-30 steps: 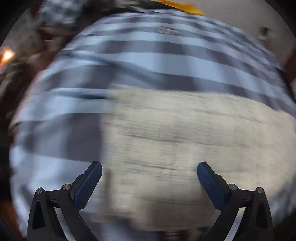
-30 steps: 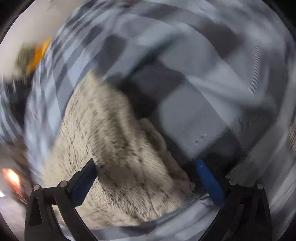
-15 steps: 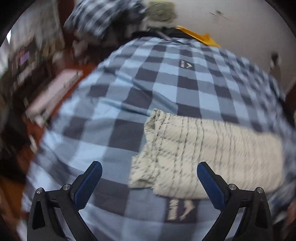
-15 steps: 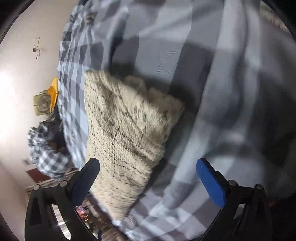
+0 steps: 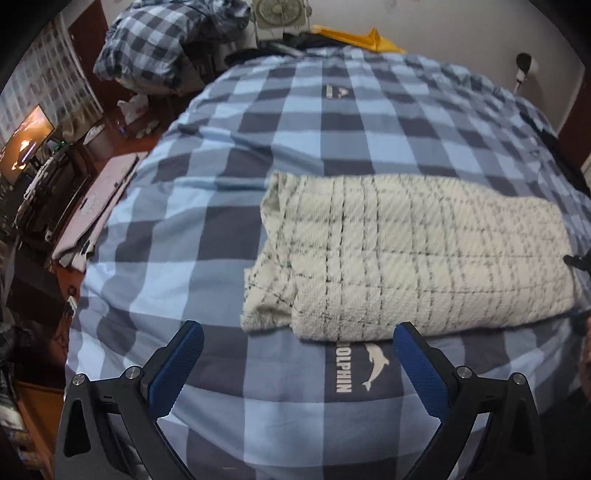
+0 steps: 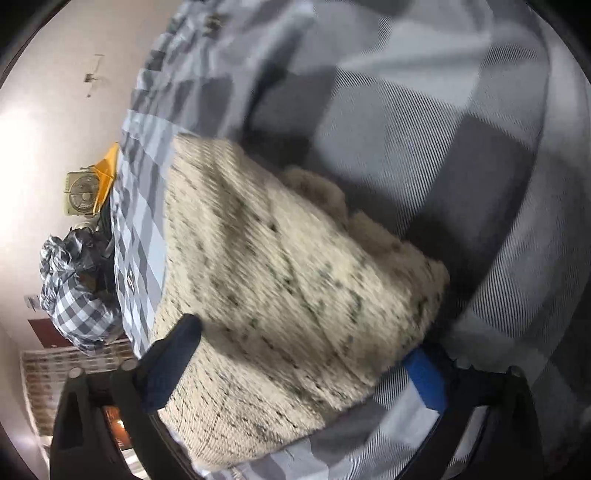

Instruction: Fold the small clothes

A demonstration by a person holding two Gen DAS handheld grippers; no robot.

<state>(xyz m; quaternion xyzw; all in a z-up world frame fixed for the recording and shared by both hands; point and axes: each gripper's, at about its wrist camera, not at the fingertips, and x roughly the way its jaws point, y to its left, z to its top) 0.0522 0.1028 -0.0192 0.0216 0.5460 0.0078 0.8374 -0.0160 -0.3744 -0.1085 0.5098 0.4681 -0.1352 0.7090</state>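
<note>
A cream knitted garment with thin dark check lines (image 5: 406,254) lies folded in a long band on the blue checked bedspread (image 5: 207,236). My left gripper (image 5: 295,354) is open and empty, held above the bedspread just in front of the garment's near edge. In the right wrist view the same garment (image 6: 291,295) fills the middle. My right gripper (image 6: 303,354) is open, low at the garment's end, with the fabric lying between its blue pads (image 6: 424,380). The jaws do not pinch it.
A checked bundle of bedding (image 5: 155,40) and a small fan (image 5: 280,14) lie at the bed's far end, with a yellow item (image 5: 354,37). A desk with a lit screen (image 5: 26,144) stands left of the bed.
The left gripper has pulled back and up from the garment, so the whole folded band now shows. The right gripper has moved closer to the garment's end. Both stay open.
</note>
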